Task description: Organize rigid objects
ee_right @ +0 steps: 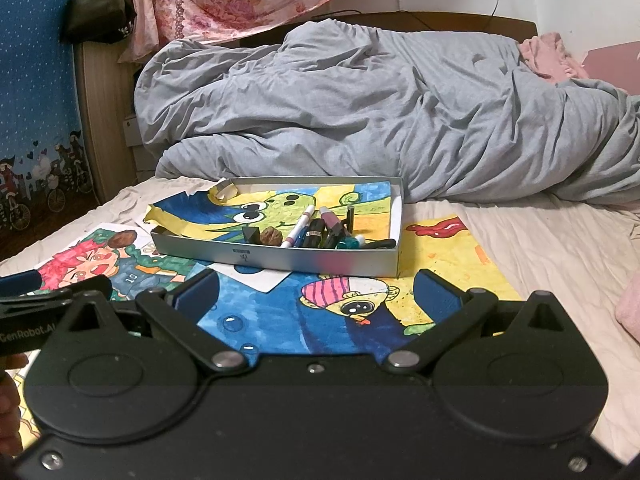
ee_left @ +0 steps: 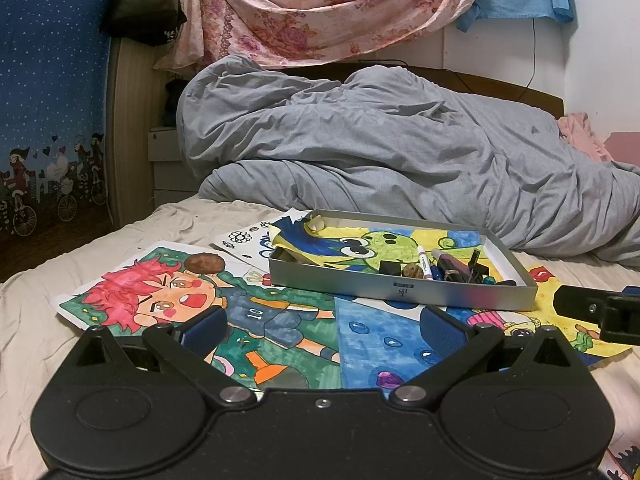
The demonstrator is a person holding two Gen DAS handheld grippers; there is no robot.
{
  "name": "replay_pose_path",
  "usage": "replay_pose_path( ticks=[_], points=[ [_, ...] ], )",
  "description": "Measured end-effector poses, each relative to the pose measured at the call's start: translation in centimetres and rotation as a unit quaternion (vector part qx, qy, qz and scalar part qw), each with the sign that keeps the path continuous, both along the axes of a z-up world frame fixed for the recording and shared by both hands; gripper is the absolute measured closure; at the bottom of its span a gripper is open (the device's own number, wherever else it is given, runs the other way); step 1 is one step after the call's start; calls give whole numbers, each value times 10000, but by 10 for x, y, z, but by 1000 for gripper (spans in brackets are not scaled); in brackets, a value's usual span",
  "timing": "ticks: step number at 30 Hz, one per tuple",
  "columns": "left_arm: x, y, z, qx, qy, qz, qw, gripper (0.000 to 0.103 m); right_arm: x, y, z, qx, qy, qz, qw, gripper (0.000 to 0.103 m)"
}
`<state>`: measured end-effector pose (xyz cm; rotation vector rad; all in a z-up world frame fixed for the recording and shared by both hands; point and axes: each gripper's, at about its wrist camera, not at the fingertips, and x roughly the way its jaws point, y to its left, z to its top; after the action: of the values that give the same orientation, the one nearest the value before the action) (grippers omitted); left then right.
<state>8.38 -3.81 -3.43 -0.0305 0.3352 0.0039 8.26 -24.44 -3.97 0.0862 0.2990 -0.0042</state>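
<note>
Both tools hang low over the bed (ee_right: 560, 232), side by side and pointed at a shallow grey box (ee_left: 400, 286) that sits on a spread of coloured drawings (ee_left: 280, 320). The left gripper (ee_left: 322, 326) has its blue-padded fingers (ee_left: 204, 328) spread wide with nothing between them. The right gripper (ee_right: 316, 294) is likewise spread and empty.

Most of the small hard things are already gathered in the near right corner of the box: a white marker (ee_right: 299, 227), a walnut (ee_right: 271, 237) beside a small black block (ee_right: 251, 235), and a cluster of dark tubes and clips (ee_right: 336, 232) that are too jumbled to tell apart. A drawing of a green creature lines the box bottom.

One piece lies outside: a brown nut (ee_left: 205, 263), resting on the red-haired cartoon drawing, left of centre in the left wrist view and well apart from the box. In the right wrist view it (ee_right: 123, 239) shows at middle left, just beyond the box's left corner.

The sorting looks nearly done, with this stray nut the last item I can find. The left gripper is nearer, so the likely next move is to carry it forward and left, straddle the nut with both fingers, and close gently. It is round and hard and could roll or pop out, and the paper beneath may slide.
</note>
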Motion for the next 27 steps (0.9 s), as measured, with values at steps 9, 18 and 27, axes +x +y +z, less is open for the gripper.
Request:
replay_pose_path(
  ticks=[9,18,27],
  points=[
    [0,0,1,-1,3,1,10000,1,0,0,0,-8,10,10,10000,1],
    [0,0,0,-1,7,7,10000,1,1,1,-2,-20,29,27,10000,1],
    [1,1,2,-2,11,0,10000,1,1,2,-2,-21,32,27,10000,1]
  ],
)
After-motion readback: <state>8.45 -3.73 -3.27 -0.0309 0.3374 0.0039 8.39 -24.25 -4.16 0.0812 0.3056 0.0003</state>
